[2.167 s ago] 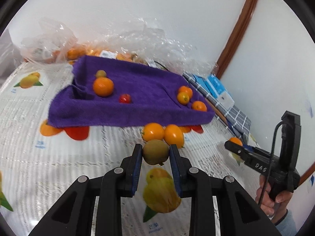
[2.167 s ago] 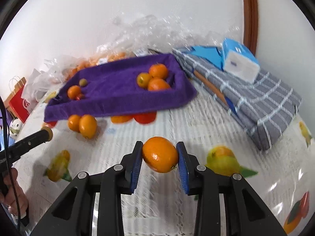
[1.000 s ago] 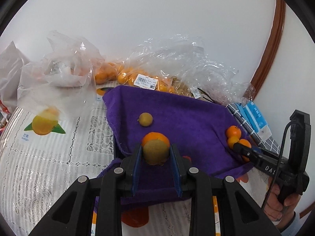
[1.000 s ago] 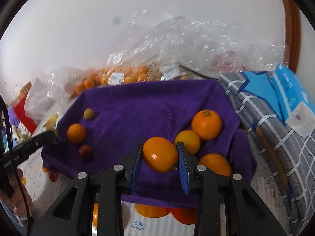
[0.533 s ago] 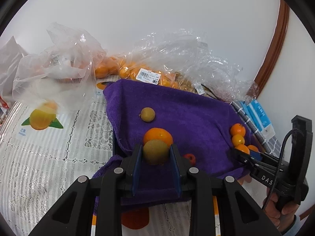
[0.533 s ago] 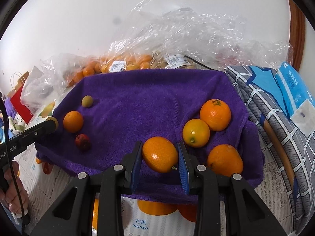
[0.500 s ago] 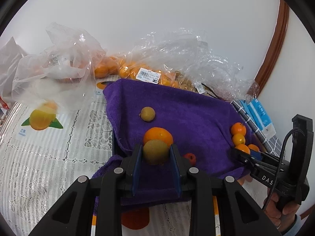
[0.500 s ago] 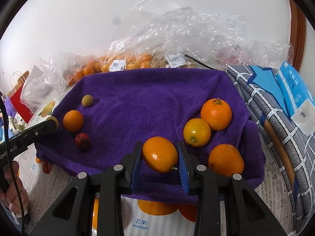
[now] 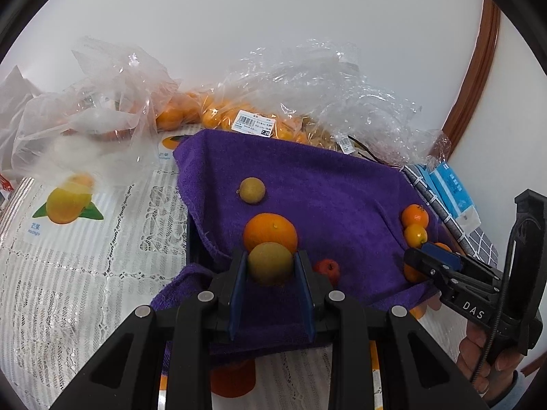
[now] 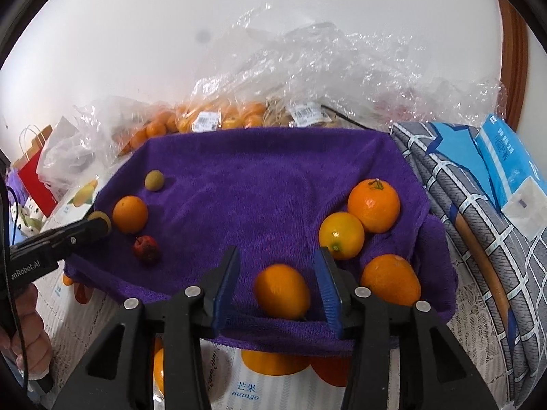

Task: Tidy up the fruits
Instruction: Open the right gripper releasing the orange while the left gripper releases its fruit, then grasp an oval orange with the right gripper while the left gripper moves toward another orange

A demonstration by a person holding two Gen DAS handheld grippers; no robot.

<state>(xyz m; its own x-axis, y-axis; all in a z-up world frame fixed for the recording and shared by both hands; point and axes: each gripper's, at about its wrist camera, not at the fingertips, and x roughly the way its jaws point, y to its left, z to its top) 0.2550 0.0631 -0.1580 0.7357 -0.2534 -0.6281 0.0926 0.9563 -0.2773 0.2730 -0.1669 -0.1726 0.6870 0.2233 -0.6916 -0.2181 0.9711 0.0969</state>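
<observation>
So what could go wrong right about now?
The right gripper is open, and its orange lies loose near the towel's front edge; it might roll off. The left gripper holds a brownish fruit just above another orange; dropped there, it could bump that orange or the red fruit.

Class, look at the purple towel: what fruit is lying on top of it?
On the purple towel: five oranges, a red fruit and a brownish-green fruit. Whatever the towel covers is hidden.
</observation>
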